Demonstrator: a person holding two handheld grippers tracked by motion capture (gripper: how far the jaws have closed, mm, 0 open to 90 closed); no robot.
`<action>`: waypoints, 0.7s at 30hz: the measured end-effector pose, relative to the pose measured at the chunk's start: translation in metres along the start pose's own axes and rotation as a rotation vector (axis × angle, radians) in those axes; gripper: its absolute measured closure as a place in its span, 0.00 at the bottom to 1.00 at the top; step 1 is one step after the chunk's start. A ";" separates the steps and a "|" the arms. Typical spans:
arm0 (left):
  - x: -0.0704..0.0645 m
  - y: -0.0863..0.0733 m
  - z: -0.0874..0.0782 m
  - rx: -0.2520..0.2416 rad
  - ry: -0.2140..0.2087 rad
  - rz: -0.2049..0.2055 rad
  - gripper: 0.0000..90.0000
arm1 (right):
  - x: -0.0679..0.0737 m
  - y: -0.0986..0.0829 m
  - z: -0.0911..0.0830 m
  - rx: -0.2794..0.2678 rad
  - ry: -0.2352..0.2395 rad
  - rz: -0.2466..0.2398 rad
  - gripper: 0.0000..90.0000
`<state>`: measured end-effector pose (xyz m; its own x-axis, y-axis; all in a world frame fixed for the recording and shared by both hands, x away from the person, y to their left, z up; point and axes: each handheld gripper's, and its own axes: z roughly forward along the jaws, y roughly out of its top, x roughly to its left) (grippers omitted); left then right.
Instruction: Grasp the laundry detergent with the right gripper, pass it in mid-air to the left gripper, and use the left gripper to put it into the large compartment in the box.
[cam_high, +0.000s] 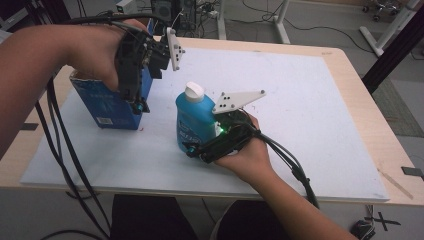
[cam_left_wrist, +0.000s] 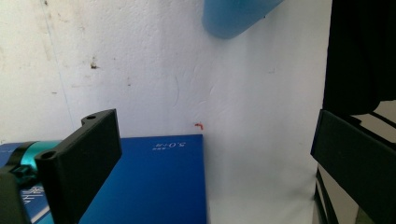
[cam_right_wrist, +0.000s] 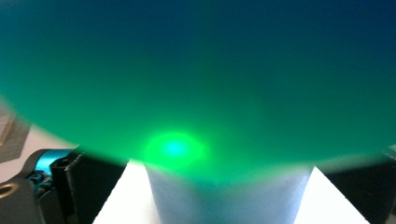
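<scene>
High view: looks forward and down from above my side, taking in the whole white mat (cam_high: 310, 100).
Left gripper view: faces straight down past my jaws onto the mat and the blue box (cam_left_wrist: 154, 186), fairly near.
Right gripper view: pressed up close against the blue bottle (cam_right_wrist: 201, 70), blurred.
Shared: bottle (cam_high: 192, 122), box (cam_high: 112, 105), mat.

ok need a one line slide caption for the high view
Right gripper clamps a blue bottle upright on the white mat; left gripper hovers at a blue box.
</scene>
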<state>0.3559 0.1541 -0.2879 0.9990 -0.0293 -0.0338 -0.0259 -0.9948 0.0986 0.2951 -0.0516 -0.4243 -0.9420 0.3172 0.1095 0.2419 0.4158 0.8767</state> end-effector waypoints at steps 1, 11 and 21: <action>0.000 0.000 0.000 0.000 0.000 -0.001 0.02 | 0.001 -0.001 0.000 -0.008 -0.009 0.006 0.05; 0.001 0.000 0.002 -0.001 -0.003 -0.001 0.02 | 0.003 -0.003 -0.001 -0.043 -0.030 -0.002 0.16; 0.001 0.000 0.003 0.001 -0.005 0.000 0.02 | 0.003 -0.005 0.001 -0.050 -0.047 -0.012 0.21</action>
<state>0.3566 0.1535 -0.2904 0.9988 -0.0295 -0.0388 -0.0256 -0.9949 0.0978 0.2910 -0.0518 -0.4283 -0.9327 0.3521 0.0776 0.2174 0.3774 0.9002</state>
